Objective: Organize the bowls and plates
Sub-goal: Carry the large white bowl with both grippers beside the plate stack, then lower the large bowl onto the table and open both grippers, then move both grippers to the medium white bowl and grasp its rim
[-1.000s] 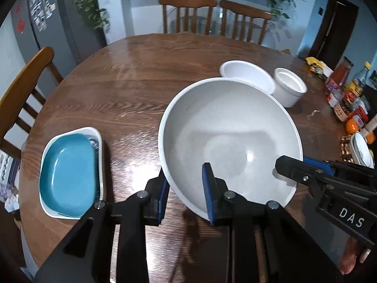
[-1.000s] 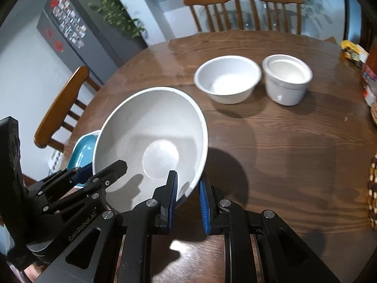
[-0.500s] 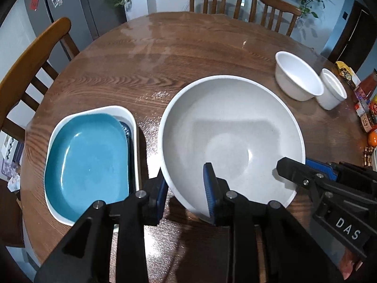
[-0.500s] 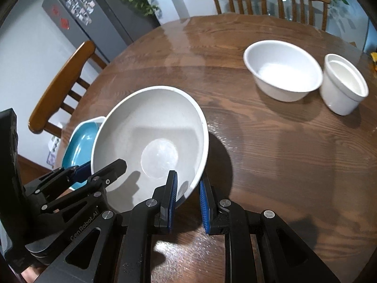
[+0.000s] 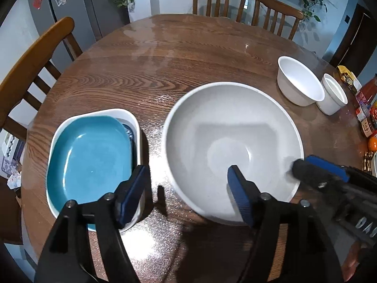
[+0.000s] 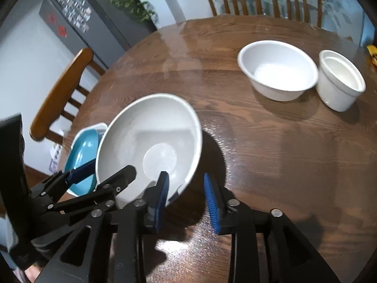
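Observation:
A large grey bowl (image 5: 232, 146) sits on the round wooden table (image 5: 165, 54), near its front edge; it also shows in the right wrist view (image 6: 150, 139). My left gripper (image 5: 186, 195) is open, its fingers spread either side of the bowl's near rim. My right gripper (image 6: 186, 193) is open too, astride the bowl's right rim. A teal plate (image 5: 89, 155) lies in a white rectangular dish (image 5: 132, 118) to the left. A white bowl (image 6: 278, 70) and a white ramekin (image 6: 339, 80) stand at the back right.
Wooden chairs stand at the left (image 5: 30, 56) and at the far side (image 5: 219, 0). Sauce bottles and an orange (image 5: 367, 122) crowd the table's right edge. A grey fridge (image 6: 77, 18) stands behind.
Both grippers were shut on the large bowl's rim and have opened. The bowl moved down and now rests on the table beside the teal plate's dish.

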`<state>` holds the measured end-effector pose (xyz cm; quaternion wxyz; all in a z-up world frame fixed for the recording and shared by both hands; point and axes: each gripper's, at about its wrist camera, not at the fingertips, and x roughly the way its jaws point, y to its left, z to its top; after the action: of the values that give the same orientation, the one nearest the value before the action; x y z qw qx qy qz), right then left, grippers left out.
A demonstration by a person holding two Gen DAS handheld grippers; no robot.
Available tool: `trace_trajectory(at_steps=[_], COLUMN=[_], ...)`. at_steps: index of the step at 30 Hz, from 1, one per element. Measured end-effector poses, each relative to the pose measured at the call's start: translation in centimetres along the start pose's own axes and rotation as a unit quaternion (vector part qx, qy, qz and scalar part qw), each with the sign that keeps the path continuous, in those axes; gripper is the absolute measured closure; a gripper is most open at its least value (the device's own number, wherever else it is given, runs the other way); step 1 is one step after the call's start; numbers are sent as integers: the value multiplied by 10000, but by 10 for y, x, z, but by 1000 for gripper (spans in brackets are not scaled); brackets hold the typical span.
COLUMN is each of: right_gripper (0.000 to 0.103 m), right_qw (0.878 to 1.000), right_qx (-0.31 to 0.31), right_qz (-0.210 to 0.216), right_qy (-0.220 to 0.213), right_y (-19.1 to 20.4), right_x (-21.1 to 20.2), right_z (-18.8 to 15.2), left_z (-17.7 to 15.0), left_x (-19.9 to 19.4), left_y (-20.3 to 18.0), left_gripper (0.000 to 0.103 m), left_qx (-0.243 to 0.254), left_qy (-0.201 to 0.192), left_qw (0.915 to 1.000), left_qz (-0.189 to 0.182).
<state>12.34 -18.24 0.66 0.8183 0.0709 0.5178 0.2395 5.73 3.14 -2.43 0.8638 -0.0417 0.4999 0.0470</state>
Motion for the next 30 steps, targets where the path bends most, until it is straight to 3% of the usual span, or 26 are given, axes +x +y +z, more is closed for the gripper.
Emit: trace_trajectory(at_steps=[7, 19, 30], right_gripper=[67, 66, 66], right_qw=[9972, 9855, 9772], right_qx=[693, 1582, 1915], right_qz=[-15, -184, 2], right_qy=[-287, -581, -918], right_y=[-39, -94, -119], right_x=[-29, -63, -99], right_z=[-9, -44, -60], left_z=[-4, -13, 18], left_x=[-17, -37, -61], left_y=[-2, -13, -82], left_gripper=[18, 17, 17], left_qx=[-8, -26, 514], left_qy=[-104, -220, -633], left_qw=[9999, 9997, 9946], left_qz=[37, -106, -645])
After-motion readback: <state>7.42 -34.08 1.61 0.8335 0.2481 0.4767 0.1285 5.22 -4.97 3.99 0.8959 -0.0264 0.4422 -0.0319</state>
